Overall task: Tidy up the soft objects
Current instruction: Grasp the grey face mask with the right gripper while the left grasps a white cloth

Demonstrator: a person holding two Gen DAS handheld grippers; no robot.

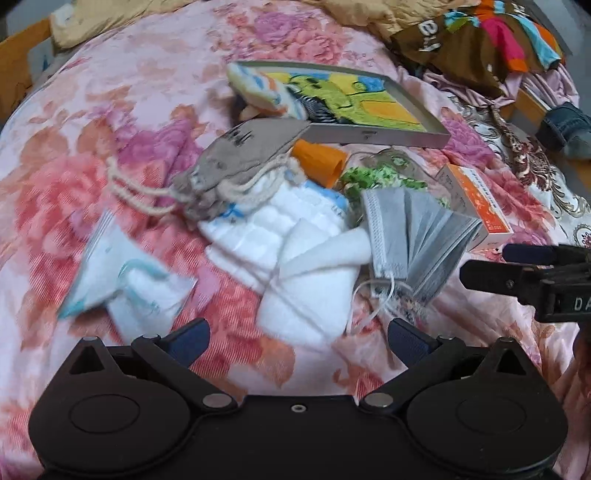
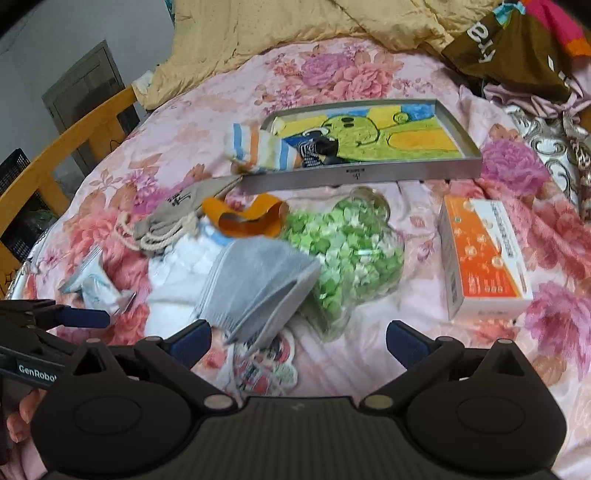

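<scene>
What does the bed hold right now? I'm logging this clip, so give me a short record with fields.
surface: floral bedspread
tray: grey tray, striped sock draped over its left edge
pile: grey masks on white cloths, drawstring pouch, bag of green stars
box: orange box, right of pile
left gripper: open, empty
right gripper: open, empty

Bedding: pink floral quilt covering the bed, mustard-yellow blanket bunched at the far end.
Frame: yellow wooden bed rail along left edge.
Wall: pale grey, grey panelled door set in.
Beside bed: black slatted crate.
Light: soft, even.
</scene>
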